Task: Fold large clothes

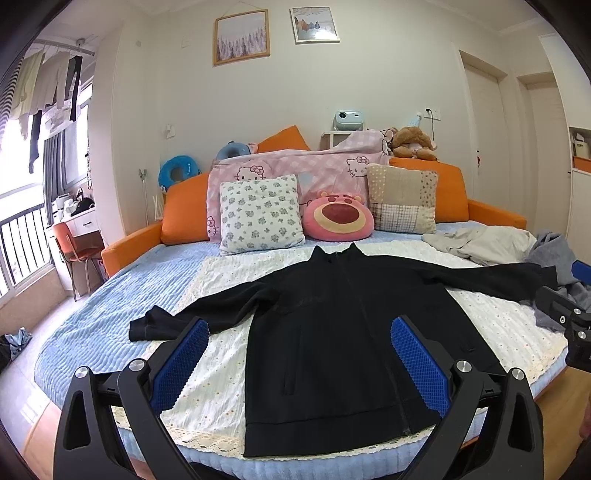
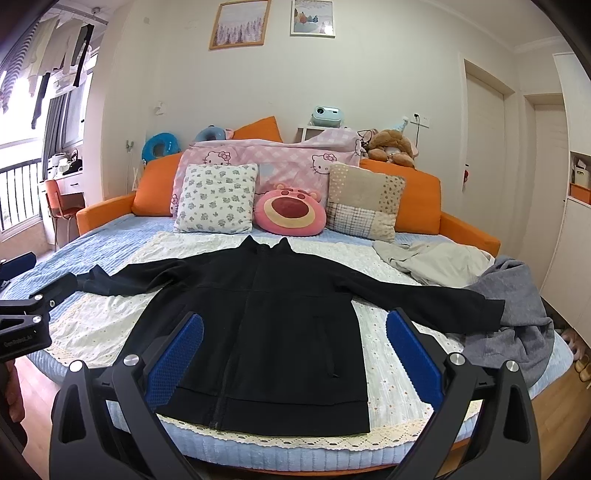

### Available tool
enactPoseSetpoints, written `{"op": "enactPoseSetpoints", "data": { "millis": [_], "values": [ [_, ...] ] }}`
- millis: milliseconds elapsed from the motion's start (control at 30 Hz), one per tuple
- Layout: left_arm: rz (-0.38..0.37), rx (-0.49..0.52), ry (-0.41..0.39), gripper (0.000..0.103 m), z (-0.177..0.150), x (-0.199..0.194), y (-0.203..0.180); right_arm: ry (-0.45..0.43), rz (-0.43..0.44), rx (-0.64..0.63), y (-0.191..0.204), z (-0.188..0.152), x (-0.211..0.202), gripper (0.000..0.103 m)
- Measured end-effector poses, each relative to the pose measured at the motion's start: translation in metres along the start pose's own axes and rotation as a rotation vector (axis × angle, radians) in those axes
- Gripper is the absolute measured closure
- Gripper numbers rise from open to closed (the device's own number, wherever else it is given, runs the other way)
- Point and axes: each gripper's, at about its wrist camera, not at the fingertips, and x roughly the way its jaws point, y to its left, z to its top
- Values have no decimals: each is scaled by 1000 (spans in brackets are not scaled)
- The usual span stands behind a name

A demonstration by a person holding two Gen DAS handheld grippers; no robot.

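Looking through the left wrist camera: one black jacket (image 1: 332,339) lies flat on the bed (image 1: 110,295), front up, both sleeves spread wide, collar toward the pillows. The left gripper (image 1: 299,354) hangs over the hem end, its two blue pads (image 1: 181,365) spread wide apart, nothing between them but air. Three cushions against the orange backrest: one floral (image 1: 260,214), one pink bear face (image 1: 338,218), one patchwork (image 1: 402,199). Two more garments lie rumpled at the bed's right, one pale (image 1: 484,243), one grey (image 1: 554,254), the grey one partly cut off by the other gripper's black body at the frame edge.

Now the right wrist camera: same jacket (image 2: 266,325), same spread, its left cuff partly hidden behind the left tool at the frame edge. The right gripper (image 2: 295,354) is also wide open and empty, pads (image 2: 413,362) straddling the jacket's lower half without touching it. Two framed pictures (image 2: 240,24) hang on the wall; what they show is hard to make out.
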Motion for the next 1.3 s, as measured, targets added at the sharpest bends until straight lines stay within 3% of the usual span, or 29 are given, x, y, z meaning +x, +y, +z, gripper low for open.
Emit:
{"op": "enactPoseSetpoints", "data": {
  "millis": [733,967,1300],
  "values": [
    [-11,-35,30,3,0,14,1,9,-8,-11,0,-1,4,5],
    [-70,-38,26,3,12,36,-8,3,-34,5,-13,0,12,5],
    [-267,43,28,3,51,116,-66,-28,-100,80,-67,4,37,5]
  ]
}}
